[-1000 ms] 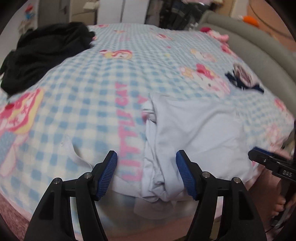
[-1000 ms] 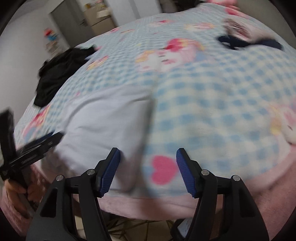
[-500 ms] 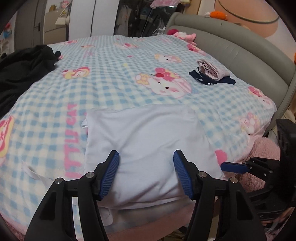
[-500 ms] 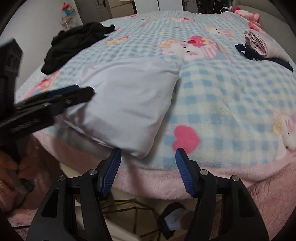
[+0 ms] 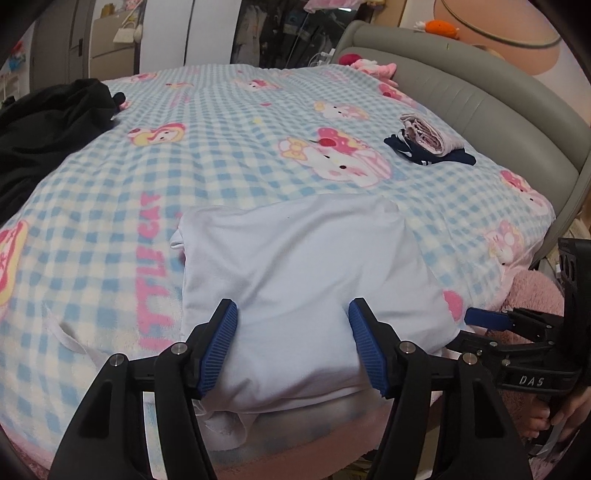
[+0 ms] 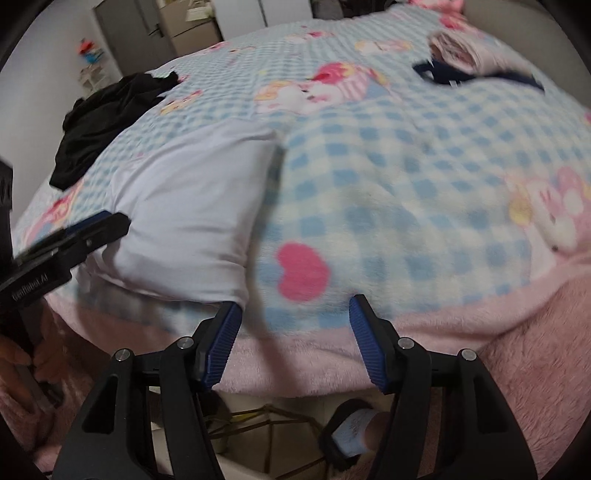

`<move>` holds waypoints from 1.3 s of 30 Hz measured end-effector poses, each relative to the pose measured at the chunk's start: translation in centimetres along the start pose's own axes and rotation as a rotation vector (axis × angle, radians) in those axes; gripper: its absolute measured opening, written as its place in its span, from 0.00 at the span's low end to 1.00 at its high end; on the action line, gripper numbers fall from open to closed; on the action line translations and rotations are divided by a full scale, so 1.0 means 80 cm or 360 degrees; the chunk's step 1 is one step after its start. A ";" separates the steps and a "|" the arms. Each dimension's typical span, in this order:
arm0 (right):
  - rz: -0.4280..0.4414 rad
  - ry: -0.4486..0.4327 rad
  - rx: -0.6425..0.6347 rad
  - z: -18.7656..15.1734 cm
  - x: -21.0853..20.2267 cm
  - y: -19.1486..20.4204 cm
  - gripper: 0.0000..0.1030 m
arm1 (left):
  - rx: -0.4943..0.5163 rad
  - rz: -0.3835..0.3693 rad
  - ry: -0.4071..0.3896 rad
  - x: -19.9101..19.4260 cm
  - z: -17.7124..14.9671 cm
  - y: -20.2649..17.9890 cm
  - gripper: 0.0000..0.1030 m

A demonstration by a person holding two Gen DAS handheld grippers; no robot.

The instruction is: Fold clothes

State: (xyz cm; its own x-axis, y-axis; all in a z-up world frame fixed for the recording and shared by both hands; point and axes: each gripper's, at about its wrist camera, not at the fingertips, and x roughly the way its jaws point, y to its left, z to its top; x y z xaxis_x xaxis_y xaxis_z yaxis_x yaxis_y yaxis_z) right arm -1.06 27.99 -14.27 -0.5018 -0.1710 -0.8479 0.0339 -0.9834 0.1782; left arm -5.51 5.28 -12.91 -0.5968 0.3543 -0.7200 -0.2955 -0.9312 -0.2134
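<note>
Left view: grey headboard [image 5: 491, 110], folded white garment [image 5: 306, 280], right view: floor under bed edge, both hand-held grippers released

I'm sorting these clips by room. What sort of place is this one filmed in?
Most likely a bedroom in a home. A bed with a checked cartoon blanket and padded grey headboard fills the view, a white garment lies on it for folding, and wardrobe doors stand behind.
</note>
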 end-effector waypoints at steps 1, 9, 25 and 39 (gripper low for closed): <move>-0.0019 -0.0010 -0.0024 0.000 -0.002 0.004 0.59 | -0.0002 0.0000 -0.0001 0.000 0.000 0.000 0.64; -0.0279 -0.0209 -0.0100 0.022 -0.056 0.012 0.58 | -0.0052 -0.0046 -0.0003 -0.001 -0.004 0.008 0.65; 0.0060 -0.0136 -0.0158 0.111 0.032 0.049 0.58 | -0.0080 -0.0014 -0.0005 0.016 0.047 0.024 0.65; -0.0078 -0.0262 0.0008 0.093 0.013 0.008 0.63 | -0.0114 0.0074 -0.0148 -0.008 0.024 0.054 0.66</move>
State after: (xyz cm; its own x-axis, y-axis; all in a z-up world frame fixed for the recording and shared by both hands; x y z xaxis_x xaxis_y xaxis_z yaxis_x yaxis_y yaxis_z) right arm -8.03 27.65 -11.35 -0.6376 -0.1101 -0.7625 0.0016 -0.9899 0.1416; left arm -7.84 1.21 -12.14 -0.6763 0.3138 -0.6665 -0.2136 -0.9494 -0.2302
